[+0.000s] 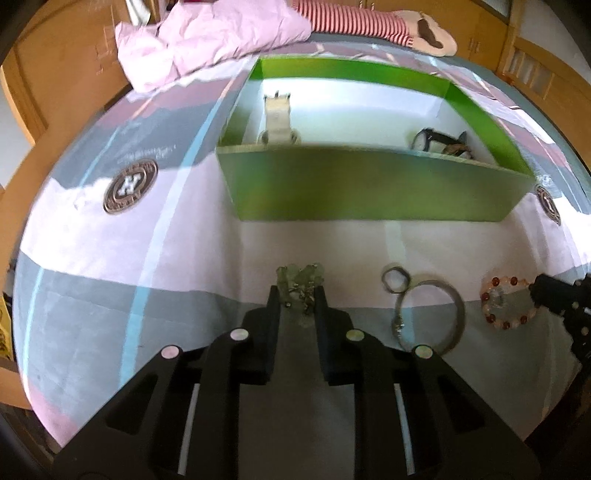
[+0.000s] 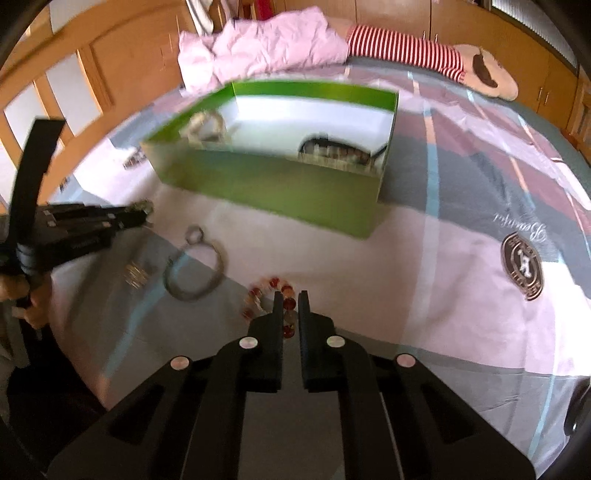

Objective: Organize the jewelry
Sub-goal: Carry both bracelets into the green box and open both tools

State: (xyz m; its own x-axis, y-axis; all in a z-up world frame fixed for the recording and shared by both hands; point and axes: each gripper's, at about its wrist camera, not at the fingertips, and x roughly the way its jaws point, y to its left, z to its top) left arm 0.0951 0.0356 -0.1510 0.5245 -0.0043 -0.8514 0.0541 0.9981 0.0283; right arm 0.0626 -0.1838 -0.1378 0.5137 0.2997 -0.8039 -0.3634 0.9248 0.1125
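Note:
My left gripper (image 1: pixel 296 293) is shut on a cluster of pale green beads, a green bracelet (image 1: pixel 301 275), low over the bedspread. To its right lies a silver bangle (image 1: pixel 430 314) with a small ring attached. Further right is a red-and-pink bead bracelet (image 1: pixel 506 302), with my right gripper (image 1: pixel 535 290) on its edge. In the right wrist view my right gripper (image 2: pixel 290 295) is shut on that bead bracelet (image 2: pixel 274 283), whose beads show between the fingers. The left gripper (image 2: pixel 146 213) reaches in from the left. The green box (image 1: pixel 369 184) stands beyond.
The box (image 2: pixel 277 181) holds a white watch (image 1: pixel 277 118) at its left and a black watch (image 1: pixel 439 142) at its right. A small gold item (image 2: pixel 136 275) lies left of the bangle (image 2: pixel 195 273). A pink quilt (image 1: pixel 207 40) and a striped soft toy (image 1: pixel 354 18) lie behind.

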